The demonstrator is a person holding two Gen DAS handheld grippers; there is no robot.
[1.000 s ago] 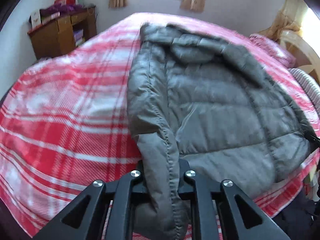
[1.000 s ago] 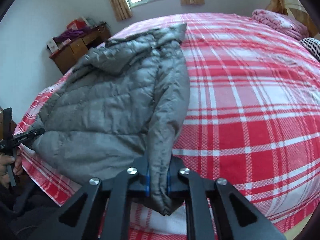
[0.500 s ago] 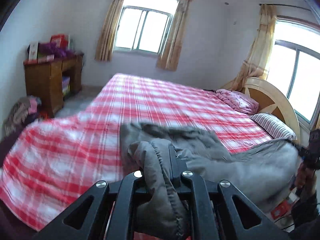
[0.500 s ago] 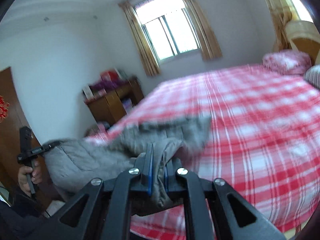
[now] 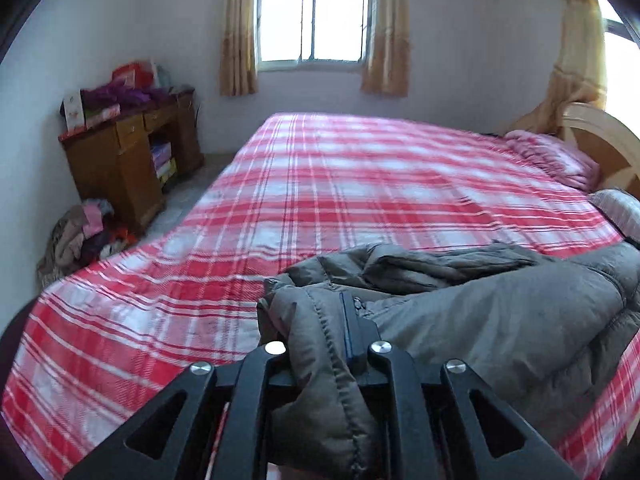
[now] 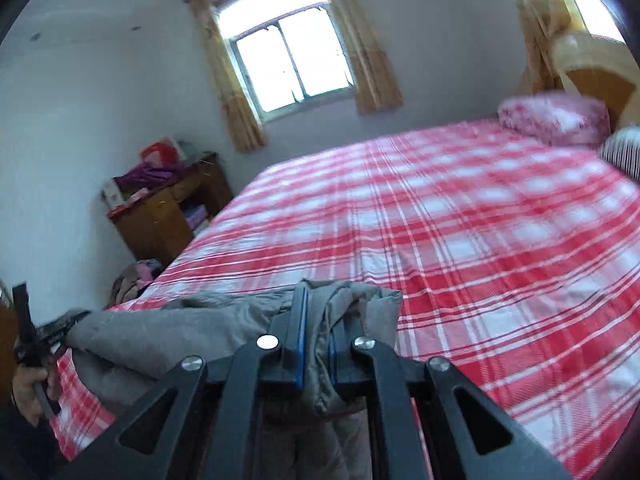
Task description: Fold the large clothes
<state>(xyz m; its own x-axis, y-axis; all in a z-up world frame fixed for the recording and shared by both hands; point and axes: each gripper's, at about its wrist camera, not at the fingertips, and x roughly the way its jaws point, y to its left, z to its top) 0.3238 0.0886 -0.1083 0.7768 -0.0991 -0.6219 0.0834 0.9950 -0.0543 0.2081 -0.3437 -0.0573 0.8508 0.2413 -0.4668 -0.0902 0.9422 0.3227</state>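
The grey jacket [image 5: 500, 320] is held up at the near edge of the bed [image 5: 360, 184], stretched between the two grippers. In the left wrist view, a thick fold of the jacket's stitched edge is pinched in the left gripper [image 5: 324, 320]. The fingers [image 5: 349, 332] are clamped on the jacket; they have just been opening a little, but the cloth is seen packed tight between them. From there the jacket runs off to the right side of that view. Part of it is bunched up on the red checked bed just past the fingers.

In the right wrist view, another fold of the jacket [image 6: 168, 332] is pinched in the right gripper [image 6: 316, 320]. Its blue-edged fingers [image 6: 299, 324] are shut tight on the cloth, and a tail of cloth hangs down below them. From there the jacket runs off to the left, where the left gripper [image 6: 28, 340] is seen far away, held in a hand [image 6: 28, 388].

The long side of the jacket is laid from side to side, along the near edge of the bed. The rest of the bed behind it is seen up to a pink pillow [image 6: 552, 120]. A wooden desk [image 5: 128, 152] is seen by the wall, under a window [image 5: 312, 20].
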